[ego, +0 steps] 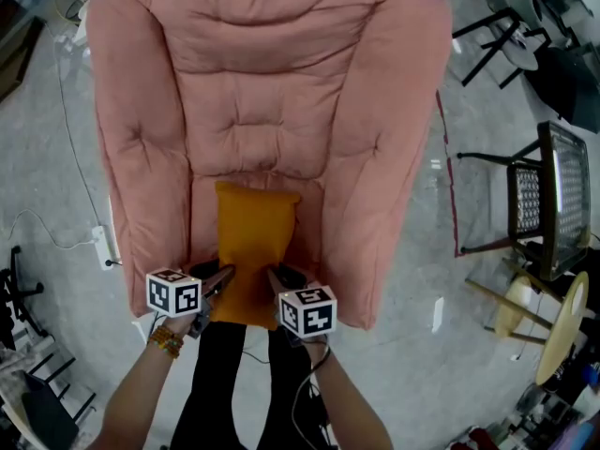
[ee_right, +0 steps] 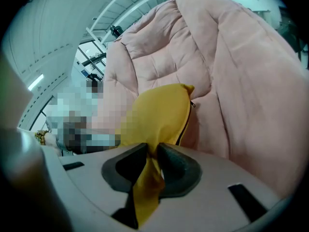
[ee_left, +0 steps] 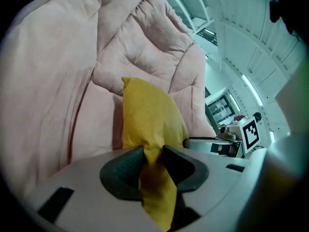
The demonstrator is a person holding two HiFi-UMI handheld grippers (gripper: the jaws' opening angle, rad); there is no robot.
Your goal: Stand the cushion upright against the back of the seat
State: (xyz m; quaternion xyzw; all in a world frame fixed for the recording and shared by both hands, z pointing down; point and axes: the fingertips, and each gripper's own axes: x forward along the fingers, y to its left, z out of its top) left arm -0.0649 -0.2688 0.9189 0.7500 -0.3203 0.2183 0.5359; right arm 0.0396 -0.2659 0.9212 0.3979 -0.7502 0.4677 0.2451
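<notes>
Grip: left gripper and right gripper fingers clamped on cushion corners.
Advice: raise both evenly, tipping it onto seat back; the bite seems thin.

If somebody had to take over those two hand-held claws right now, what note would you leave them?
Left gripper: shut on the near edge of the yellow cushion.
Right gripper: shut on that same edge, beside the left one.
The cushion lies lengthwise on the seat of the pink armchair, its far end toward the backrest.
Done: both grips taken.
Left: raise the cushion, stand it upright against the backrest, let go.
</notes>
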